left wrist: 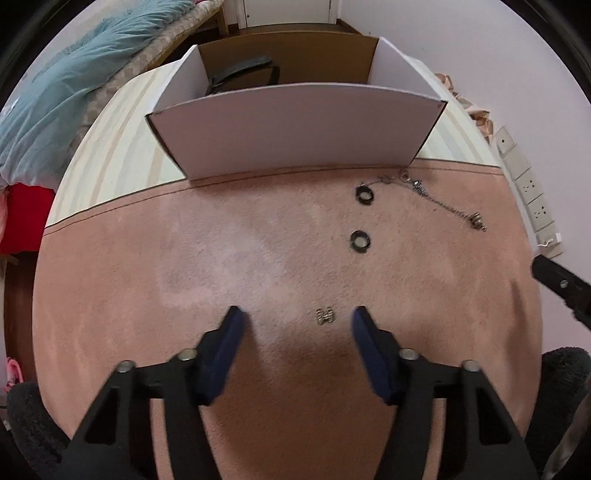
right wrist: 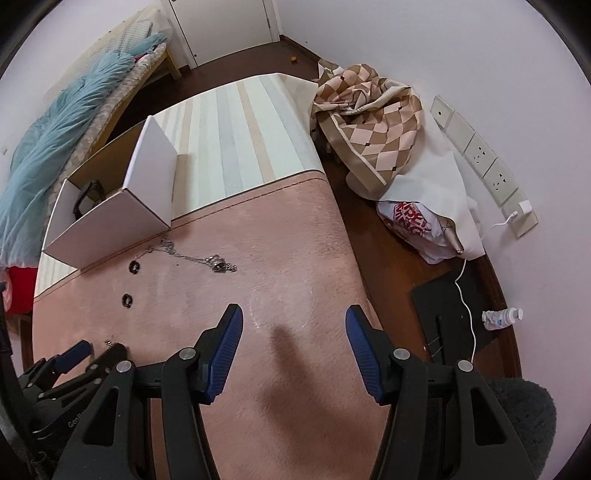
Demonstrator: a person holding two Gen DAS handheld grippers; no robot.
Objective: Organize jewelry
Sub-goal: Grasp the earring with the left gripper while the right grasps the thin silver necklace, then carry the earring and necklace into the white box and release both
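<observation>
A pink, suede-like mat [left wrist: 258, 258] covers the near end of a table [right wrist: 251, 129] whose far end shows pale cream and beige stripes. In the left wrist view, the left gripper [left wrist: 297, 317] hangs low over the mat, its blue-padded jaws apart and pressing on nothing; a small metal charm [left wrist: 325, 316] lies on the mat between the fingertips, nearer the right-hand pad. Above it in the frame sit two dark rings, one [left wrist: 360, 242] at centre right and the other [left wrist: 365, 195] just beyond. A thin chain with pendants [left wrist: 436, 199] trails across the upper right of the mat. An open white cardboard box [left wrist: 295, 125] stands at the seam where mat meets striped tabletop, a dark object resting inside it.

In the right wrist view, the right gripper [right wrist: 294, 321] hovers over bare mat at lower centre, jaws parted and empty, its shadow falling on the pink surface. The box is at the left of that frame, with the chain and rings just below it.

The room around is a bedroom: a bed with a light blue quilt [right wrist: 55, 122] at upper left, a white door [right wrist: 221, 26] at the top, a checkered cloth [right wrist: 369, 110] heaped on the dark wooden floor [right wrist: 369, 229] at upper right, and a row of wall sockets [right wrist: 484, 162] with a white cable plugged in.
</observation>
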